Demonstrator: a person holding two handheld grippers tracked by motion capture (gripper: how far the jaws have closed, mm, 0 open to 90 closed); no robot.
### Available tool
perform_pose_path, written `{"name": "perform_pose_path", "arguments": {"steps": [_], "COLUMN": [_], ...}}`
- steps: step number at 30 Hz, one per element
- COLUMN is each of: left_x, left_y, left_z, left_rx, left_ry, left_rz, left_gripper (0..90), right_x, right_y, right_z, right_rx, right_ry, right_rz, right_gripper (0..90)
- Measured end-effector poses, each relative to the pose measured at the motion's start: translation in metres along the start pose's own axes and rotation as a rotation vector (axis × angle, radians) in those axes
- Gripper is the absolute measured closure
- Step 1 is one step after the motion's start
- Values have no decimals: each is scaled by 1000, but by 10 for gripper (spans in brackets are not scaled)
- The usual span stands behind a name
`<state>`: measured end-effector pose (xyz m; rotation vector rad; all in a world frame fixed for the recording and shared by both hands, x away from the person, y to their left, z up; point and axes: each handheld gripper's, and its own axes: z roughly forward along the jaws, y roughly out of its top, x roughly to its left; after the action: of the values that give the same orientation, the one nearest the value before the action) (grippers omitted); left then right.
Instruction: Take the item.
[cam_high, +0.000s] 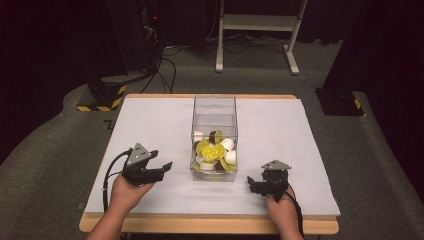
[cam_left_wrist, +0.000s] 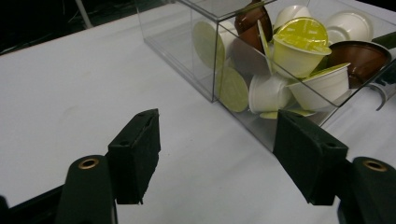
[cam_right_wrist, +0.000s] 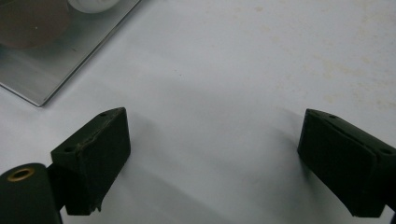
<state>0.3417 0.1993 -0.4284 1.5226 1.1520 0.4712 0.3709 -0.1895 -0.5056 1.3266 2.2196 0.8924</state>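
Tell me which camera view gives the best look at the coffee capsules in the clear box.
The left gripper view: the capsules sit close through the clear box wall, so yellow-green, white and brown ones tell apart. The high view shows the capsules small, from above. The right gripper view catches just a corner of the box.

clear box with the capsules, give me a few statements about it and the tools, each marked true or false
1. The clear box holds capsules in yellow-green, white and brown. True.
2. The left tool grips a capsule. False: its jaws stand apart with nothing between them.
3. The right tool is inside the box. False: it sits on the white table cover to the right of the box.
4. The box has no lid on it. True.
5. Both tools are beside the box, one on each side. True.
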Motion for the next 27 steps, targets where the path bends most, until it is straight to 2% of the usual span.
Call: {"name": "perform_pose_path", "arguments": {"steps": [4,10,18,27], "left_x": [-2,-8,-19,-25], "left_y": [1,5,10,14], "left_z": [2,6,13,21], "left_rx": [6,-13,-5,-5], "left_ry": [-18,-40,-71,-98], "left_rz": [-1,-29,-18,-29], "left_gripper": [328,333,331,332], "right_x": [0,0,0,0], "right_y": [0,0,0,0], "right_z": [0,0,0,0], "right_rx": [-1,-2,-3,-2], "right_ry": [0,-1,1,1], "right_rz": [-2,-1,-2,-2], "right_gripper": [92,93,93,93]}}
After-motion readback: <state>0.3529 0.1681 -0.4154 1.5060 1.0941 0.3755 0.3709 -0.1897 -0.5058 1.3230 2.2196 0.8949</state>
